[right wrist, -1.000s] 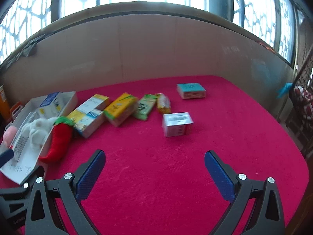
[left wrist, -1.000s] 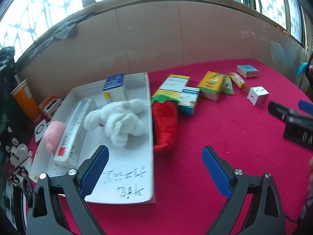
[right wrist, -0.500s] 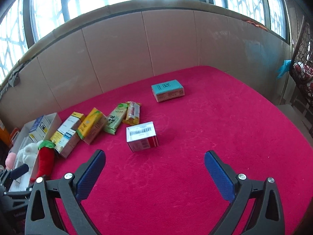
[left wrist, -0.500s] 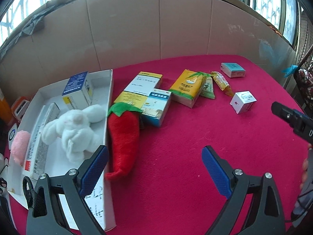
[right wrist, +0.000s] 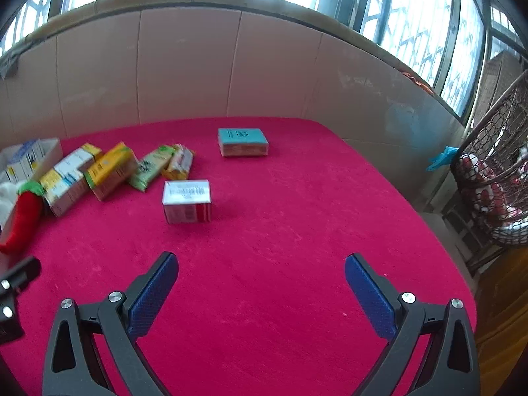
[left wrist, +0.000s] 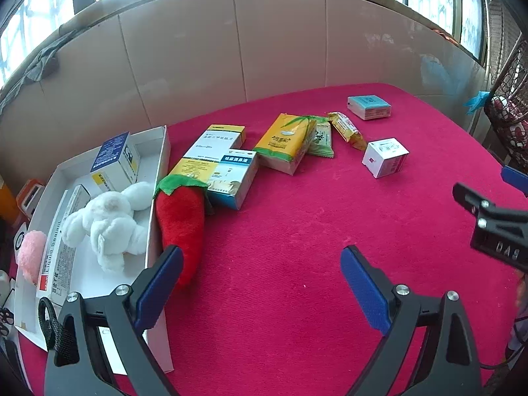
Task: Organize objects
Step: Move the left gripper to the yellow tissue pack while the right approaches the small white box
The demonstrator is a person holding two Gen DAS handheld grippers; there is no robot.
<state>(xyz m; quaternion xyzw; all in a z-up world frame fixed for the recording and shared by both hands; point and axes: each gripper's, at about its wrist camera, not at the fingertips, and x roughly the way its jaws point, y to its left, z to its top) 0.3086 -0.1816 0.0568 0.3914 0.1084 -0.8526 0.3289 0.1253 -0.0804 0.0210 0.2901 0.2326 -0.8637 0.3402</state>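
A white tray (left wrist: 82,277) at the left holds a white plush rabbit (left wrist: 109,221), a pink pom (left wrist: 30,256), a blue-topped box (left wrist: 114,160) and a long box (left wrist: 57,247). A red plush chili (left wrist: 181,221) lies beside the tray on the red cloth. Medicine boxes (left wrist: 227,165), a yellow pack (left wrist: 285,142), snack packets (left wrist: 345,128), a small white box (left wrist: 384,156) and a teal box (left wrist: 369,107) lie further right. My left gripper (left wrist: 262,283) is open and empty, near the chili. My right gripper (right wrist: 262,292) is open and empty, in front of the small white box (right wrist: 186,201).
A beige padded wall (right wrist: 231,66) runs behind the table, with windows above. A wire basket (right wrist: 495,181) stands off the table's right edge (right wrist: 445,231). An orange cup and small items sit left of the tray (left wrist: 29,194).
My left gripper has swung right, from over the tray towards the chili and the boxes. My right gripper has turned, first right and then partly back left, and closed in on the small white box.
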